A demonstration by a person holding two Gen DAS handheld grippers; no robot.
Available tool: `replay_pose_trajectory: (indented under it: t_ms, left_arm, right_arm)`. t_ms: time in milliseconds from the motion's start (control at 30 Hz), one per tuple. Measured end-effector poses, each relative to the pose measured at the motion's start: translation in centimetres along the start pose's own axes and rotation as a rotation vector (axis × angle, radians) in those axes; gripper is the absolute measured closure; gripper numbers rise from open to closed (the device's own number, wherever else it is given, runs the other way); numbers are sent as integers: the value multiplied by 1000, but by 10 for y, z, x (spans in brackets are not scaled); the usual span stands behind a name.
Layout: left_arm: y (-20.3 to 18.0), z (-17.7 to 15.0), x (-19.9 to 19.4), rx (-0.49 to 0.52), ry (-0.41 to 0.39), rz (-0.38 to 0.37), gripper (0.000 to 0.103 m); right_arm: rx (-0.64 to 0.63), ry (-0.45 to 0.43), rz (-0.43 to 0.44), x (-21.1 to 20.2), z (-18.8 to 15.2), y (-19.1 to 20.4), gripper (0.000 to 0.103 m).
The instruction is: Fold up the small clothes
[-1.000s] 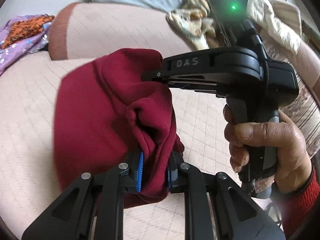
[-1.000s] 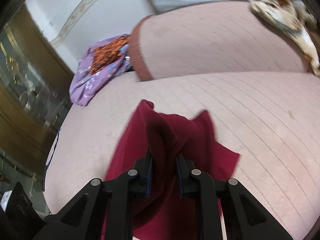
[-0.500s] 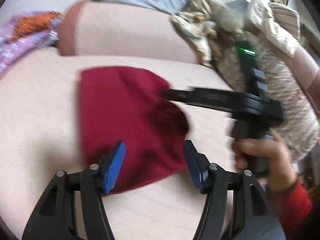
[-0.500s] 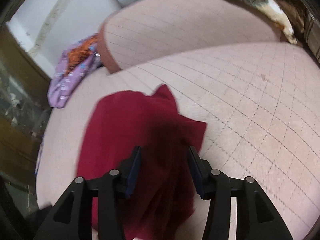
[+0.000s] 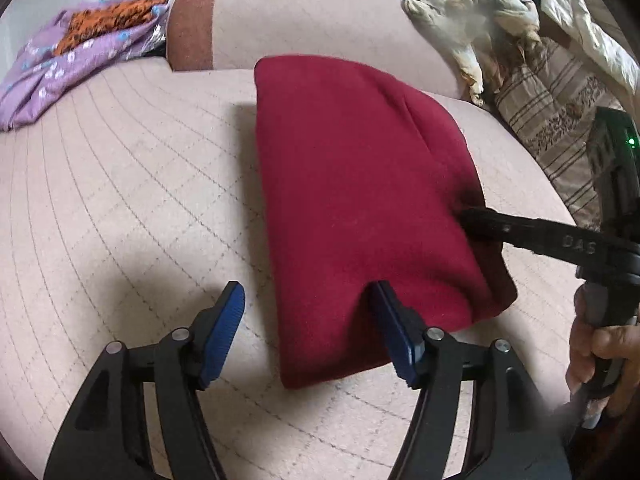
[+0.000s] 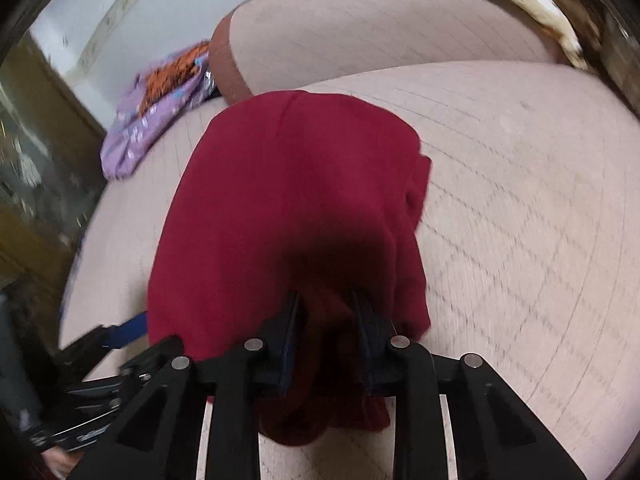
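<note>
Left wrist view: a purple cloth (image 5: 76,52) and patterned bedding (image 5: 560,108) are seen beyond the red garment (image 5: 360,200), laid lengthwise away on the quilted cushion (image 5: 120,200). Left gripper (image 5: 308,334) jaws are opening; right gripper (image 6: 324,344) jaws are closing around a fold.

Dark red garment (image 5: 360,200) lies folded flat on pink quilted sofa seat (image 5: 120,200), centre frame. Left gripper (image 5: 308,332) at 6 o'clock, jaws opening; blue pads wide apart, right pad touching garment's near edge, left pad over bare seat. Right gripper (image 5: 464,216) comes in from 3 o'clock, tip at garment's right edge, grip unclear; hand (image 5: 600,352) on handle. Purple patterned cloth (image 5: 72,60) at 10 o'clock. Striped cushion (image 5: 560,120), crumpled fabric (image 5: 472,12) at 2 o'clock.
</note>
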State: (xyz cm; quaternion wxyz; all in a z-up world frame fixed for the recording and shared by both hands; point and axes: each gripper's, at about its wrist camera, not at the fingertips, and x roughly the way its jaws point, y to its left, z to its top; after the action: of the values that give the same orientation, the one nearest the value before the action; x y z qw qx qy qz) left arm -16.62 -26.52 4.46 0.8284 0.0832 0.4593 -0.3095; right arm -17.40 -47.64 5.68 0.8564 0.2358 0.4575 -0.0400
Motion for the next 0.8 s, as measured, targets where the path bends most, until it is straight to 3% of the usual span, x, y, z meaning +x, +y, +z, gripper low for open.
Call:
replay_pose_trajectory:
  t_ms: [167,200,300,367,533,633,733,800]
  left_arm:
    - [10,7,-15,-62,-51,6,38]
    - [12,8,-17,-73,-58,15,38]
    - [18,12,-19,-108,-67,27,37]
    - [21,15,-17,-125,-69,31,37]
    - [24,17,-13,-133,-68,39,33]
    - [24,18,-10,-129,-66,36,29]
    - [23,19,-7,-132,-59,25,24]
    - [25,20,-5,-140,-54,14,18]
  right_arm:
    - [92,-74,73,-16,-5,-5,73]
    - [88,-97,72,-21,-5,-1,67]
    - [25,-211,11,-45,-4,16,47]
    - [-12,-248,-34,-49,-3,24,46]
    - [-92,-219,-151,-28,0,39,47]
    - [-78,-176,-202,-18,-1,29,48]
    - [-52,-130,-225,-1,-3,14,34]
    - [-30,-134,-204,-1,-2,6,30]
